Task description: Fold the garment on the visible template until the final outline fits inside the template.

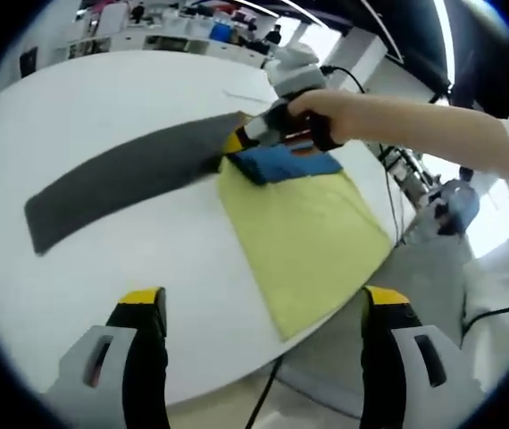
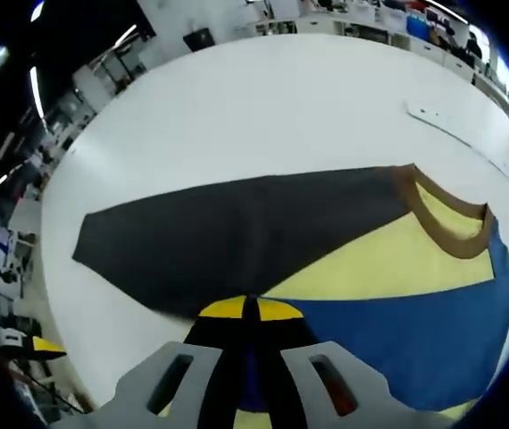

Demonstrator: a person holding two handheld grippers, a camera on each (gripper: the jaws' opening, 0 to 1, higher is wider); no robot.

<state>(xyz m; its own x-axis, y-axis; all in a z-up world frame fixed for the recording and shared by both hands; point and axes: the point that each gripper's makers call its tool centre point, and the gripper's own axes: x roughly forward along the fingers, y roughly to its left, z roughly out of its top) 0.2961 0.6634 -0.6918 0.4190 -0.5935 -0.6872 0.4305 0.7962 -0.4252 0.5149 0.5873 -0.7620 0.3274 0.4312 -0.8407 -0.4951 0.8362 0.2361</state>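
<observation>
A colour-block garment lies on the white table (image 1: 103,116). Its dark grey sleeve (image 1: 120,183) stretches left, its yellow body (image 1: 312,241) reaches the table's near edge, and a blue panel (image 1: 281,165) is bunched at the top. My right gripper (image 1: 237,141), held by a person's hand (image 1: 326,107), is shut on the cloth where sleeve and body meet. In the right gripper view, the yellow-tipped right gripper (image 2: 250,308) pinches the garment at the meeting of the grey sleeve (image 2: 237,232), yellow panel (image 2: 388,259) and blue panel (image 2: 406,340); the brown collar (image 2: 446,228) lies beyond. My left gripper (image 1: 263,304) hangs open above the near edge.
A thin white strip (image 2: 455,134) lies on the table past the collar. The person's arm (image 1: 415,125) reaches in from the right. Grey floor (image 1: 415,295) and a cable (image 1: 263,402) lie below the table edge. Benches with clutter (image 1: 174,31) stand far behind.
</observation>
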